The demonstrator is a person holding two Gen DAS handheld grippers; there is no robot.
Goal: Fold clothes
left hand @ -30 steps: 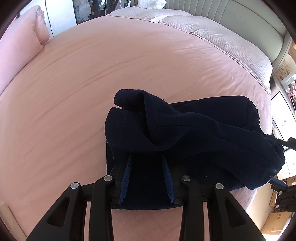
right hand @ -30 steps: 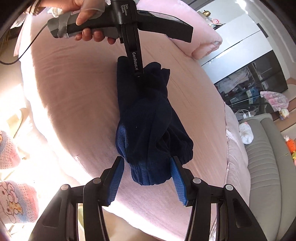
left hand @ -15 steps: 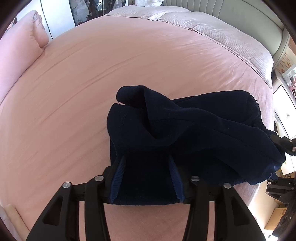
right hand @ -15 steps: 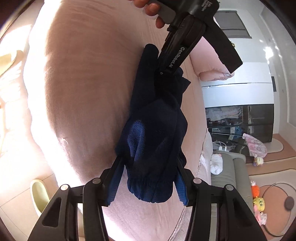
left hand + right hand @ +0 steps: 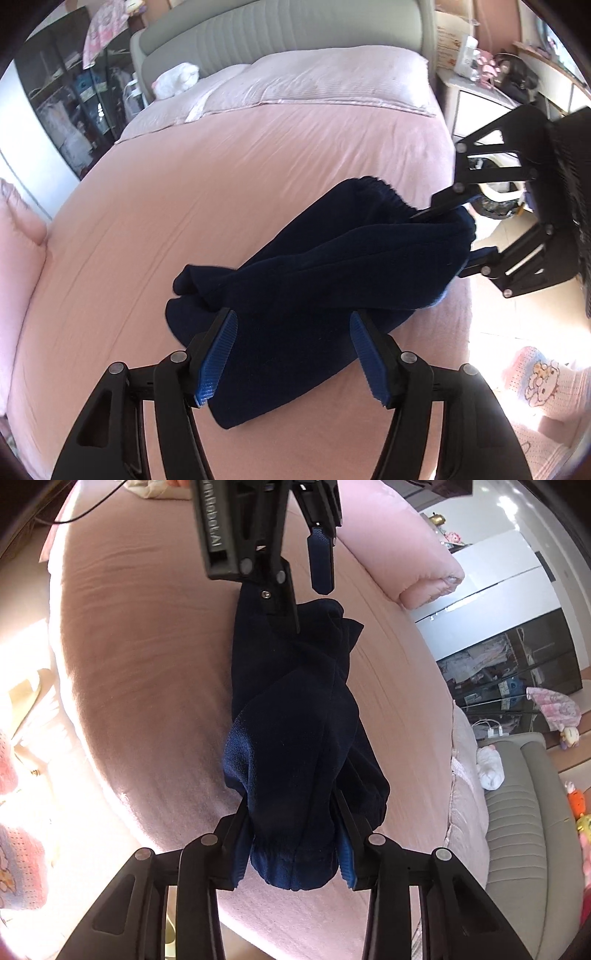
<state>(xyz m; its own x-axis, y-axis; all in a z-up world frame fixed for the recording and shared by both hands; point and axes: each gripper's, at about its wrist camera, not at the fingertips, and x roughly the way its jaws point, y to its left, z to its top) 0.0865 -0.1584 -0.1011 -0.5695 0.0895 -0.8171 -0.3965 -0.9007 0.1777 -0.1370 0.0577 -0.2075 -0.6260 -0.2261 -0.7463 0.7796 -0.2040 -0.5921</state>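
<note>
Navy fleece garment (image 5: 332, 280), bunched, near the bed's (image 5: 184, 206) edge; we see left claw (image 5: 291, 354) spread, right claw (image 5: 291, 845) pinching its hem.

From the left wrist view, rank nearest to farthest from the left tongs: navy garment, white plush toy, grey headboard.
1. Navy garment, between the left tongs.
2. White plush toy, far left by the pillows.
3. Grey headboard, just behind it.

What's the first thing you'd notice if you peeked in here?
A dark blue garment lying bunched in the middle of a big pink bed. The right gripper has its fingers around the cuffed end, and the left gripper stands open over the other end.
</note>
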